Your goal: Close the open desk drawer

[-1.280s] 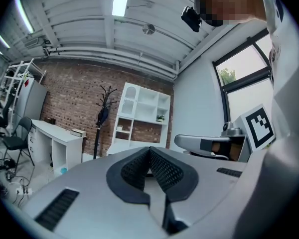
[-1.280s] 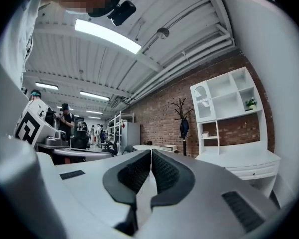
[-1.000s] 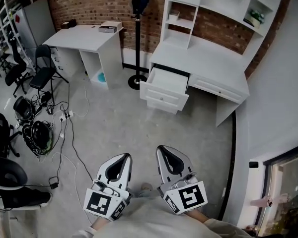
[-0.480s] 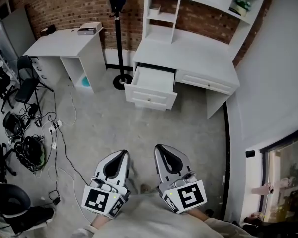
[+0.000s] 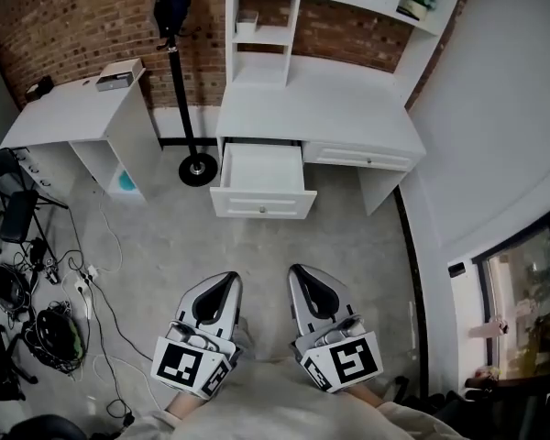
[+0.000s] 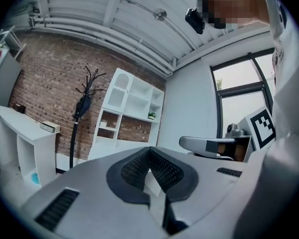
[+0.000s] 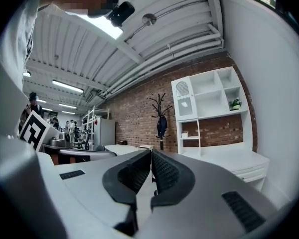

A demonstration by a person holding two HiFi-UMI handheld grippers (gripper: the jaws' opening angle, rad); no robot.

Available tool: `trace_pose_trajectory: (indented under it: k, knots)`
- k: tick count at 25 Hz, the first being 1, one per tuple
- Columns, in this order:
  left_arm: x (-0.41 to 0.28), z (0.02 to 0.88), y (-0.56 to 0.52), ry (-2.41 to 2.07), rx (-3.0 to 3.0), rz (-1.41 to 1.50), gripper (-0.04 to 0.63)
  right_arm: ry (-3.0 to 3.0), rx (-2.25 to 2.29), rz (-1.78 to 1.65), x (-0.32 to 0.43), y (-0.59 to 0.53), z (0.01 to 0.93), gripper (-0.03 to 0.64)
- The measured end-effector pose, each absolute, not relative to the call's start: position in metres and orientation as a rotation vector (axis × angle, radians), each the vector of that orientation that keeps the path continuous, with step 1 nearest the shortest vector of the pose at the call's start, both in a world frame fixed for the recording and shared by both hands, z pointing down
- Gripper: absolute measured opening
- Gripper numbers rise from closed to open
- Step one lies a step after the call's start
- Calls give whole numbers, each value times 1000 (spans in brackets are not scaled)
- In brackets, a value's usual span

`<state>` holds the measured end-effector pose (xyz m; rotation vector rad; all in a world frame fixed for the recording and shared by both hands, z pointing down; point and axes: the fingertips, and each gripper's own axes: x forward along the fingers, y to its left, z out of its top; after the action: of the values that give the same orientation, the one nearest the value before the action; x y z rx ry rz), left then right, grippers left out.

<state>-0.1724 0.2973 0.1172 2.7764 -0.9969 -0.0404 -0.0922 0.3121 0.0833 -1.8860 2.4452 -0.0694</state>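
A white desk [image 5: 321, 99] with shelves above it stands against the brick wall. Its left drawer [image 5: 261, 180] is pulled out and looks empty; the right drawer [image 5: 357, 158] sits flush. My left gripper [image 5: 218, 285] and right gripper [image 5: 306, 279] hang side by side low in the head view, well short of the open drawer, pointing toward it. Both have their jaws together with nothing between them, as the left gripper [image 6: 150, 151] and right gripper [image 7: 151, 153] show in their own views.
A black coat stand [image 5: 185, 81] rises just left of the desk. A second white desk [image 5: 69, 113] stands farther left. Chairs, bags and cables [image 5: 46, 310] lie along the left floor. A grey wall [image 5: 495, 117] runs on the right.
The desk and open drawer have shifted left and toward the centre of the head view, now nearly straight ahead of both grippers. Both grippers keep their spot low in the head view.
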Motion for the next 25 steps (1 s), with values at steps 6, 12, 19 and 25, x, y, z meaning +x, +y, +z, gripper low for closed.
trace_pose_trajectory:
  k: [6, 12, 19, 25]
  knots:
    - [-194, 115, 234, -845, 2799, -19, 17, 2380, -1994, -61, -120, 253, 74, 31]
    - [-199, 126, 195, -772, 2775, -12, 17, 2432, -2119, -133, -122, 225, 99, 31]
    - [-176, 136, 157, -749, 2772, -3, 17, 2354, -2118, -138, -100, 182, 100, 31]
    - [-145, 144, 109, -823, 2747, 2, 17, 2388, -2021, -117, -70, 123, 100, 31]
